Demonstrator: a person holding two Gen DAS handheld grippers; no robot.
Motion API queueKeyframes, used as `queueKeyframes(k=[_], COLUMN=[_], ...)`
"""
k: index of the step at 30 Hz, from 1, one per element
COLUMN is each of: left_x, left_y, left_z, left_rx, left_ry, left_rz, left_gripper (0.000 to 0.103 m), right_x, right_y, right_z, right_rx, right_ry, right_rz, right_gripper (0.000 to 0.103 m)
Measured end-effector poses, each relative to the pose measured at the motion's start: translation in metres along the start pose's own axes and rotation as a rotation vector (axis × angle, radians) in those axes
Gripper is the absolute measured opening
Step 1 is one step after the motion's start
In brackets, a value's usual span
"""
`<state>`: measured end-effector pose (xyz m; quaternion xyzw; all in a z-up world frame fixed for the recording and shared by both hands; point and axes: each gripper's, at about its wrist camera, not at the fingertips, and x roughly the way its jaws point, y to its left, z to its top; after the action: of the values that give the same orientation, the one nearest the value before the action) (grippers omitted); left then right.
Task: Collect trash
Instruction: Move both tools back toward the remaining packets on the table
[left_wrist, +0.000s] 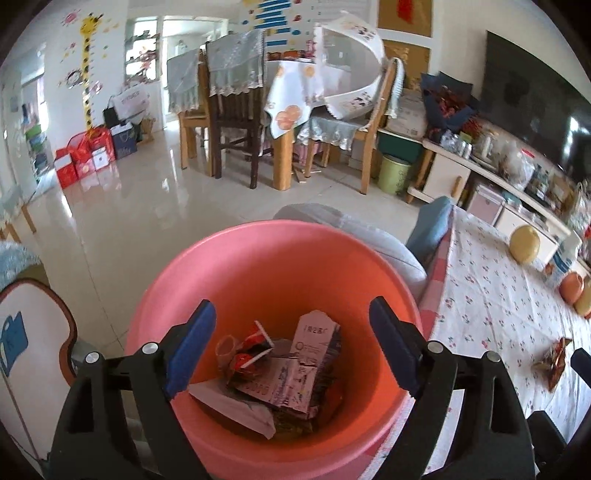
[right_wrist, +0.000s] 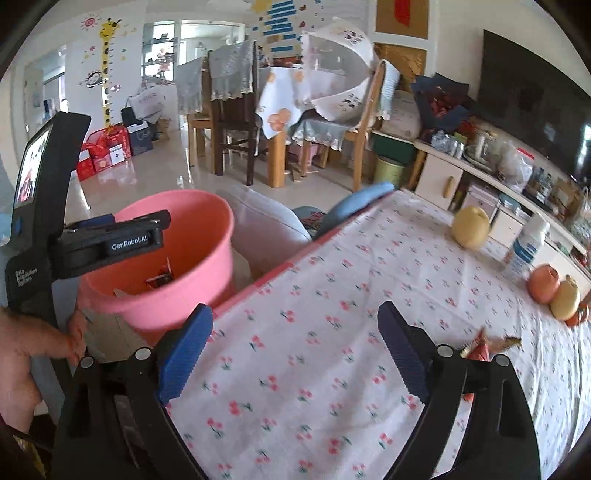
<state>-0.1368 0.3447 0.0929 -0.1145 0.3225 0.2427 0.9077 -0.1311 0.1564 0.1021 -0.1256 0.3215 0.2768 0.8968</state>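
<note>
The left gripper (left_wrist: 291, 354) hangs over the pink bin (left_wrist: 258, 236), jaws released, empty; the right gripper (right_wrist: 295, 354), also released, faces the wrapper (right_wrist: 484, 345) on the surface (right_wrist: 332, 266).

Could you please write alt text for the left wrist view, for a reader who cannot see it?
The open left tongs hover empty above a pink bucket holding torn cartons and wrappers. To the right, a floral tablecloth carries one more wrapper.
</note>
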Motion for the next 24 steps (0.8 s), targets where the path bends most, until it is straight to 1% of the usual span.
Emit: queueKeyframes(k=[3,7,14,18,24], left_x=[-0.004,-0.008,-0.012,-0.016,-0.016], left_y=[-0.013,-0.029,-0.053,-0.070,-0.093], left_z=[-0.001,-0.003,-0.006,-0.009,-0.015], left_rx=[0.038,0.084,0.145,0.192,0.256], left_ry=[-0.006,-0.008,-0.006,-0.014,-0.008], left_rz=[-0.001,-0.011,-0.013,-0.019,-0.011], left_gripper=[0.087,0.088,0.089,0.092,0.092], right_x=[-0.008,-0.020,-0.035,-0.042,-0.048], right_y=[-0.010,-0.024,-0.048,-0.065,-0.086], right_z=[-0.007,-0.015,-0.028,-0.037,-0.049], right_rx=[0.017,0.048,0.082,0.115,0.167], right_ry=[0.004,-0.001,-0.005,-0.009,-0.007], right_rz=[-0.013,-0.026,-0.053,-0.064,-0.075], right_gripper=[0.090,0.093,0.093,0.093,0.093])
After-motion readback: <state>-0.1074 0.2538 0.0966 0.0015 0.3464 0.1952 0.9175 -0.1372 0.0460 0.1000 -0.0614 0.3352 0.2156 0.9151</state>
